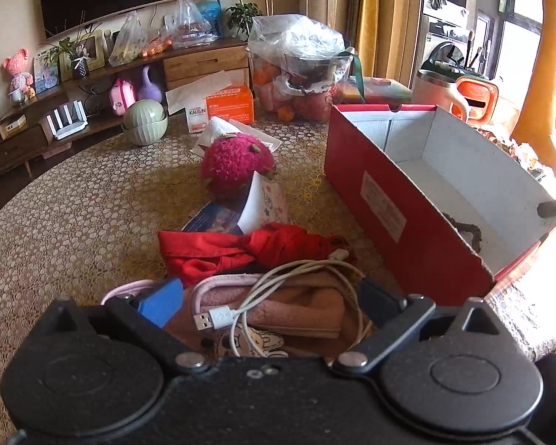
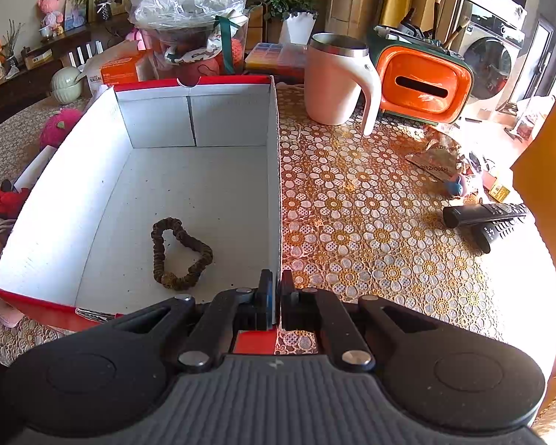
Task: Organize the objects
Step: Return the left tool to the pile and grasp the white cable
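Your left gripper [image 1: 268, 302] stood with its jaws spread wide and nothing clamped, its fingers to either side of a heap on the table [image 1: 74, 215]: a white USB cable [image 1: 241, 307] coiled over a brown plush pouch [image 1: 300, 311] edged in pink. Just beyond that heap lay a red cloth [image 1: 241, 250], then a dark blue booklet [image 1: 213, 218] and a floral packet [image 1: 274, 200], and behind them a crocheted dragon fruit [image 1: 233, 165]. To the right of this row stood the red cardboard box [image 1: 393, 207], open at the top and white inside. Your right gripper [image 2: 276, 294] was closed on the near end of the box's right wall, one finger inside and one outside. On the box floor, near that gripper, lay a brown scrunchie [image 2: 181, 256]; the rest of the floor was bare. Right of the box, two black remote controls [image 2: 489, 218] rested on the floral tablecloth. Farther back stood a pink mug [image 2: 333, 78] with a white handle, an orange container [image 2: 422, 85], a tissue box [image 1: 222, 109] and a bagged bowl of fruit [image 1: 296, 70].
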